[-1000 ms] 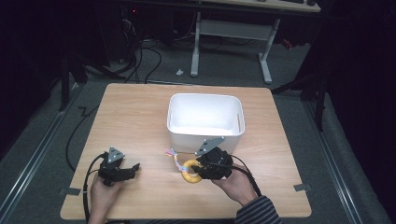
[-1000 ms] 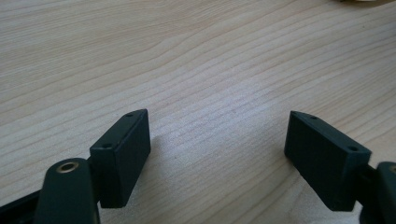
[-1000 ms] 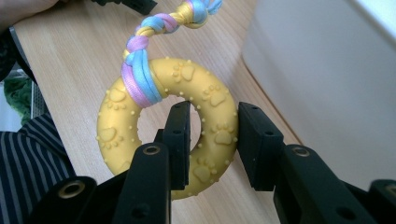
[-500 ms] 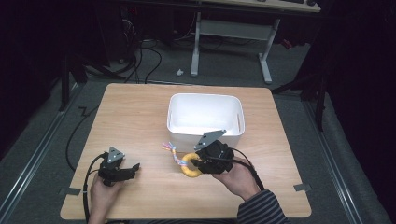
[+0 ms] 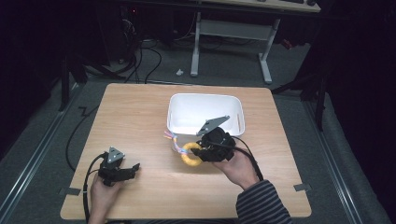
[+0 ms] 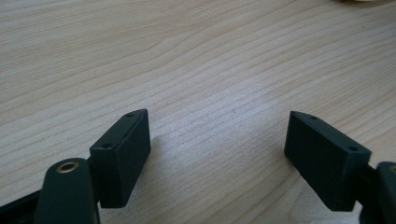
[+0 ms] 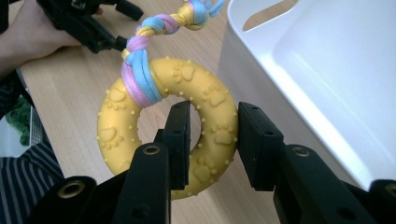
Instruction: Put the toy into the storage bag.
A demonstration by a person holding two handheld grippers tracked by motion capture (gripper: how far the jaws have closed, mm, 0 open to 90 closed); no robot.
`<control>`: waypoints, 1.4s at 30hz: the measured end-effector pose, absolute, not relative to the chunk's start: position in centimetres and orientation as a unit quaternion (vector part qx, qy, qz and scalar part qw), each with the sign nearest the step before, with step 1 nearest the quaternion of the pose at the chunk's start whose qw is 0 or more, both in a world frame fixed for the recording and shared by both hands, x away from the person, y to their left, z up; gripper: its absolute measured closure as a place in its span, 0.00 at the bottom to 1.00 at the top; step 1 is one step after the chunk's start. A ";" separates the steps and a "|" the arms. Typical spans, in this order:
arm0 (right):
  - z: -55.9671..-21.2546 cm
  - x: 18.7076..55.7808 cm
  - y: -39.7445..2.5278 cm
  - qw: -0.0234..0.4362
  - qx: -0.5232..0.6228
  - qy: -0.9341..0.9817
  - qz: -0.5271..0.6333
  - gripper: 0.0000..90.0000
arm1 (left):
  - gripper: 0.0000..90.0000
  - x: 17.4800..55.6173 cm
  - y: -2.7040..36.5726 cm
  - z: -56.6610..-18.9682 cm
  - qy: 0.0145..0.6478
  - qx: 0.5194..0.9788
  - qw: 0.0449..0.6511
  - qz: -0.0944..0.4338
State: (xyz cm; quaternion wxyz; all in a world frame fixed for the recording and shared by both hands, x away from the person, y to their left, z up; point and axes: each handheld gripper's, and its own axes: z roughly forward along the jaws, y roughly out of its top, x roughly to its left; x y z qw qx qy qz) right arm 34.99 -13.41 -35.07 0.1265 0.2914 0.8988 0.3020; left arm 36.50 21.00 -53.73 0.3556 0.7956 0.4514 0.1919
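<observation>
Right hand-held gripper (image 7: 210, 140) clamps yellow ring toy (image 7: 161, 126).

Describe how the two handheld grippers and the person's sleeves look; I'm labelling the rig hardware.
Both the left gripper and the right gripper are black, with two blocky rectangular jaws carrying small screw holes and brass-coloured pivot bushings. Each has a grey three-cornered plate on top and trails a black cable. The right forearm wears a dark striped sleeve.

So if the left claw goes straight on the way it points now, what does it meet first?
Probably nothing soon: the open left claw has bare wooden table ahead. A pale edge at the far top is too cropped to identify.
</observation>
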 end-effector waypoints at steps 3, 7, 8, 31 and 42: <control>-34.7 35.5 -13.9 0.124 0.298 0.893 0.313 0.74 | 0.25 36.5 21.0 -53.7 0.452 0.795 0.356 0.193; -34.1 35.9 -14.5 0.129 0.314 0.885 0.319 0.74 | 0.25 36.5 21.0 -53.7 0.451 0.795 0.356 0.193; -34.0 36.2 -14.8 0.123 0.321 0.881 0.326 0.74 | 0.25 36.5 21.0 -53.7 0.451 0.795 0.356 0.193; -32.5 40.6 -16.2 0.153 0.385 0.859 0.301 0.74 | 0.25 36.5 21.0 -53.7 0.452 0.795 0.356 0.193; -33.8 43.4 -15.8 0.156 0.413 0.854 0.276 0.74 | 0.25 36.4 21.0 -53.7 0.450 0.796 0.356 0.193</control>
